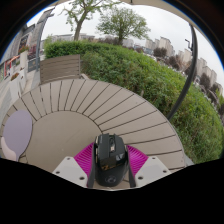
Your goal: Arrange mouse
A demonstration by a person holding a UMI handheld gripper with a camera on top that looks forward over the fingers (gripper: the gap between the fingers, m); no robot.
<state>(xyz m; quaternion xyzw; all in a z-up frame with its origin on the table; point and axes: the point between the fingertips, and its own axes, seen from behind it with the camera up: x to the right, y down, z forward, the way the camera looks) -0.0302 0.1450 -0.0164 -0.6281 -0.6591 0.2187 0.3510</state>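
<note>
Black and glossy, the mouse (110, 160) sits between the two fingers of the gripper (110, 165), the magenta pads (83, 158) tight against both its flanks — clamped on it, as far as one can see. Under it lies a slatted wooden table (90, 110), its boards fanning out towards a curved far edge, with plenty of bare room ahead. Off to the left a pale round mat (17, 130) rests on the slats. Beyond the edge — a green hedge (150, 70) and trees (120, 22).

soft overcast daylight, faint shadows, strong fisheye bending; edges perhaps slightly blurred.
</note>
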